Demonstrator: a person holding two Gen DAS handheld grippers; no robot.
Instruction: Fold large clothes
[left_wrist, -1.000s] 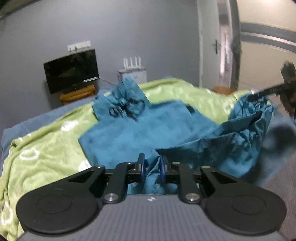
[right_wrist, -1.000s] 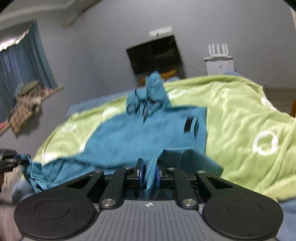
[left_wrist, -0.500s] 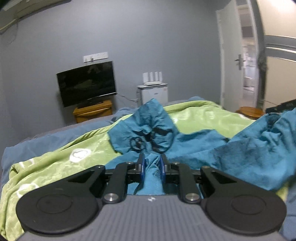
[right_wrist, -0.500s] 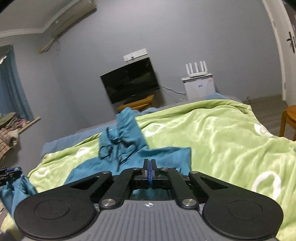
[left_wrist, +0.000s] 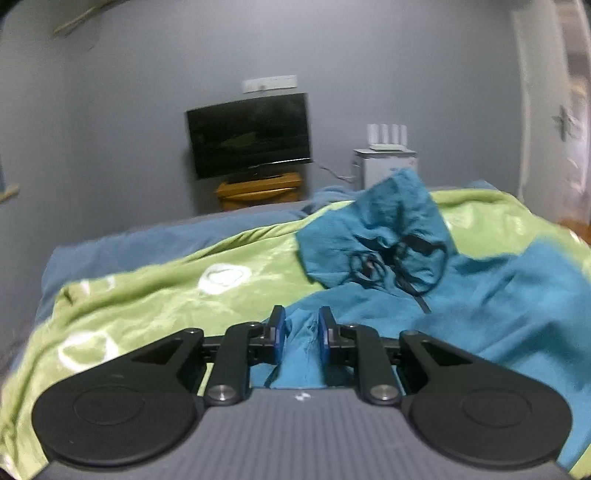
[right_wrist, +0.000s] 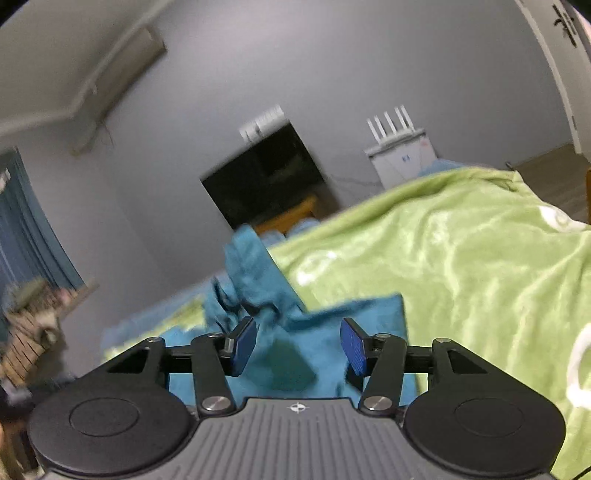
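A large teal hoodie (left_wrist: 498, 295) lies spread on the green blanket (left_wrist: 166, 291), its hood (left_wrist: 391, 229) with black drawstrings bunched at the far end. My left gripper (left_wrist: 298, 332) is shut on a fold of the hoodie's fabric. In the right wrist view the hoodie (right_wrist: 317, 354) lies flat just below and ahead of my right gripper (right_wrist: 297, 343), which is open and empty, tilted, with its blue pads wide apart above the cloth.
The green blanket (right_wrist: 461, 266) covers a bed with a blue sheet (left_wrist: 147, 240) beneath. A black TV (left_wrist: 251, 133) on a wooden stand and a white cabinet (left_wrist: 384, 166) with a router stand against the far grey wall. A door is at the right.
My right gripper has opened and let go of the hoodie, and has tilted. My left gripper has carried its fold forward over the bed, still shut on it.
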